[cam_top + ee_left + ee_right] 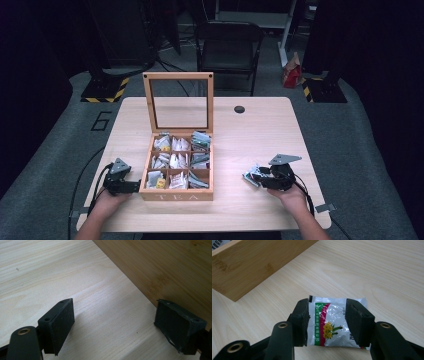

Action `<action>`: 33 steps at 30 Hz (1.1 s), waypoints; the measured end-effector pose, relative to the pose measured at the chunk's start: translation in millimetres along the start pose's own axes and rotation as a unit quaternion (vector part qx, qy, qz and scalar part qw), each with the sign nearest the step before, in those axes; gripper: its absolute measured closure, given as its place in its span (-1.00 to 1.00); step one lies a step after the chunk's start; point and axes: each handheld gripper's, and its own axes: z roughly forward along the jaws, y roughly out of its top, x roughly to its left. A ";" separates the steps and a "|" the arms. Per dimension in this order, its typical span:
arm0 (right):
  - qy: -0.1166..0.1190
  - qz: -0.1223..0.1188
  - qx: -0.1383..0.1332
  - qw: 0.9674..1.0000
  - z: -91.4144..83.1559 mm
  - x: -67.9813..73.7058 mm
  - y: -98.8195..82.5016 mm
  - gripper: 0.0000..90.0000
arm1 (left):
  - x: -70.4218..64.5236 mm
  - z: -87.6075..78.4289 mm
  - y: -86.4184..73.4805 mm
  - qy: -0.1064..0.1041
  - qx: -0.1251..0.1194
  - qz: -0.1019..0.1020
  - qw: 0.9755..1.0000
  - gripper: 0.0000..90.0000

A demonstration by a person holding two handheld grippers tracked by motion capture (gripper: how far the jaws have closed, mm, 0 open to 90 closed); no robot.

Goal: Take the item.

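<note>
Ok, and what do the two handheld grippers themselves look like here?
Both are black. The left gripper and right gripper each carry a grey three-cornered plate on top and trail a black cable. Their fingers are flat, rectangular black pads on arms with brass-coloured rivets. No sleeves show on the forearms.

Open counter point(260, 135) all along the right of the tea box point(176, 195), bare from the box's side wall out to the far edge, apart from a small dark round hole point(239, 109) behind and to the right of the box and a silver tea sachet point(332, 317) lying flat on the wood, well clear of the box, between the spread jaws of the right claw point(327, 320). Upright glass lid point(178, 104) at the box's back edge, blocking any reach from behind. Narrow strip of bare counter left of the box, taken up by the left claw point(113, 322), jaws wide apart, one pad just beside the box's wall.
</note>
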 end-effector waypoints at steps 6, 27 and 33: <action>-0.016 0.016 -0.015 1.000 -6.7 -6.7 -0.3 0.13 | 0.0 0.0 0.0 0.000 0.000 0.000 1.000 -0.65; -0.073 0.063 0.003 0.995 -8.1 -35.7 -15.5 0.02 | -0.1 0.1 0.0 0.000 0.000 -0.001 1.000 -0.65; -0.076 0.066 0.013 0.995 -5.5 -38.8 -17.1 0.02 | 0.0 0.0 0.0 0.000 0.000 0.000 1.000 -0.65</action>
